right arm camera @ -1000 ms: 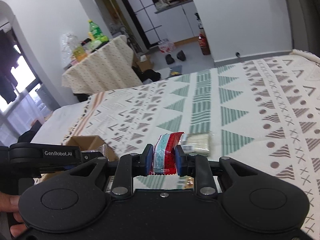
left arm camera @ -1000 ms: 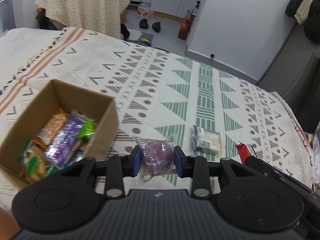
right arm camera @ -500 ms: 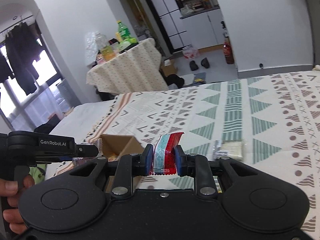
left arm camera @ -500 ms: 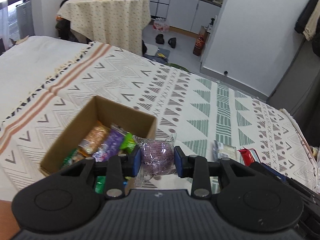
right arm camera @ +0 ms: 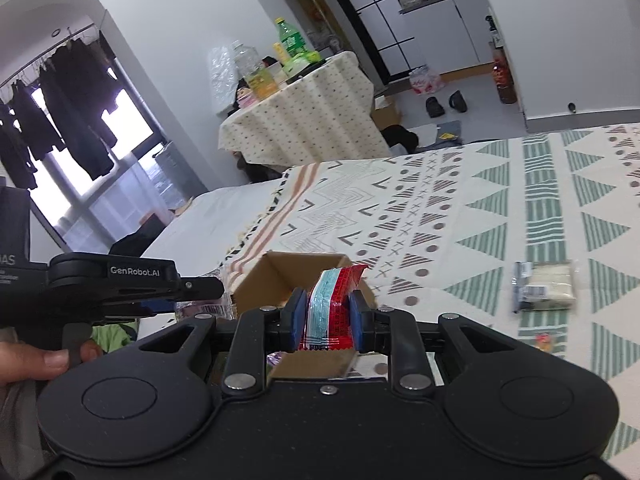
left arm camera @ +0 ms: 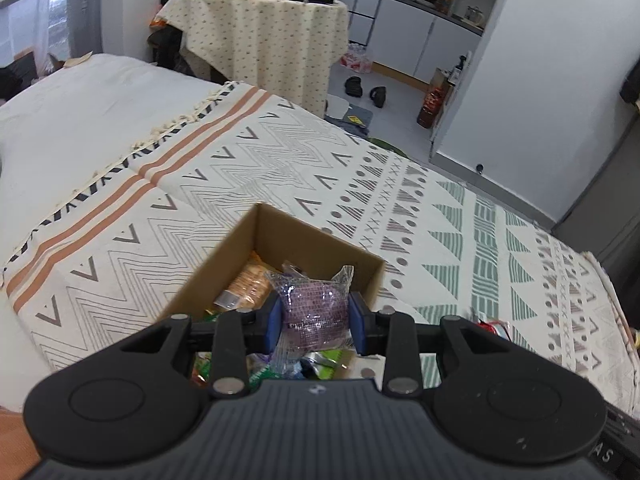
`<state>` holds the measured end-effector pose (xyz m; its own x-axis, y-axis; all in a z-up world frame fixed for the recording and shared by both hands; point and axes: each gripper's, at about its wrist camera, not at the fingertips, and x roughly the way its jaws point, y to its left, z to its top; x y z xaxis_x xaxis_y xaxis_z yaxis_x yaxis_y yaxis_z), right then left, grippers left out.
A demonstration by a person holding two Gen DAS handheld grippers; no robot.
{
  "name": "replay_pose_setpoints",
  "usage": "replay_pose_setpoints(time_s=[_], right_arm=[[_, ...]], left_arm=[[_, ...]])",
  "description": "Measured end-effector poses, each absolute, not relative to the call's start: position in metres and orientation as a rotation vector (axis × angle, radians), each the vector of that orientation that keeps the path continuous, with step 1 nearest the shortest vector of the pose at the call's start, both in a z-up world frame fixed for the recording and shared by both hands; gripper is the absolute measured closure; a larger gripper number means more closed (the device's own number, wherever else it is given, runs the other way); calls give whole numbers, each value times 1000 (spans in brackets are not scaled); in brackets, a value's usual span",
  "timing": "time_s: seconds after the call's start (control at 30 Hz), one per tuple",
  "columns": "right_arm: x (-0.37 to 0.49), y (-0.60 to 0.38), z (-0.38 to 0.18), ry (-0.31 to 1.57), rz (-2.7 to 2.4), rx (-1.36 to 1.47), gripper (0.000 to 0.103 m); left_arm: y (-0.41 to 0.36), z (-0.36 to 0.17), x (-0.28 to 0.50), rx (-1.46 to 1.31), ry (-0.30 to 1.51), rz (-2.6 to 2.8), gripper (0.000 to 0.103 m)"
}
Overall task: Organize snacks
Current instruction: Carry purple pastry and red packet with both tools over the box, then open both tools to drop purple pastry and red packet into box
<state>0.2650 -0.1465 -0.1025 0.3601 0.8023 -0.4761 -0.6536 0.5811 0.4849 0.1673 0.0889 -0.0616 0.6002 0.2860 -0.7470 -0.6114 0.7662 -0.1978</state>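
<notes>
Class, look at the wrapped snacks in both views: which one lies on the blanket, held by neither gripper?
The pale beige snack pack lies alone on the patterned blanket; the purple packet and red-and-blue packet are clamped in grippers.

A bed under a patterned blanket, with snacks on it

We see a cream woven blanket with green and grey geometric print [left arm camera: 460,220] covering the bed; on it sit an open brown cardboard box [left arm camera: 316,246] holding wrapped snacks and, well apart, a clear-wrapped pale snack pack [right arm camera: 546,285].
</notes>
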Motion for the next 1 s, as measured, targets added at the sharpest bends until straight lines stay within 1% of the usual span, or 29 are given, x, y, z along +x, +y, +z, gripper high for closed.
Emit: replay_pose_setpoints(time_s=[0.53,0.83,0.87,0.9,1.0], right_arm=[[263,-90,-100,806,971,192,80],[264,-51,-88,820,969,148,80],[263,-48,-88,820,969,141,79],[263,-44,-87,820,969,135,75],[265,-40,-85,825,951,122,70]], left_arm=[[149,-76,153,-599,741,518,69],[172,-82,151,-689,726,488,69],[174,-82,150,-698,727,483,69],[176,-82,150,-705,727,477,69],[177,-82,150,-715,729,460,69]])
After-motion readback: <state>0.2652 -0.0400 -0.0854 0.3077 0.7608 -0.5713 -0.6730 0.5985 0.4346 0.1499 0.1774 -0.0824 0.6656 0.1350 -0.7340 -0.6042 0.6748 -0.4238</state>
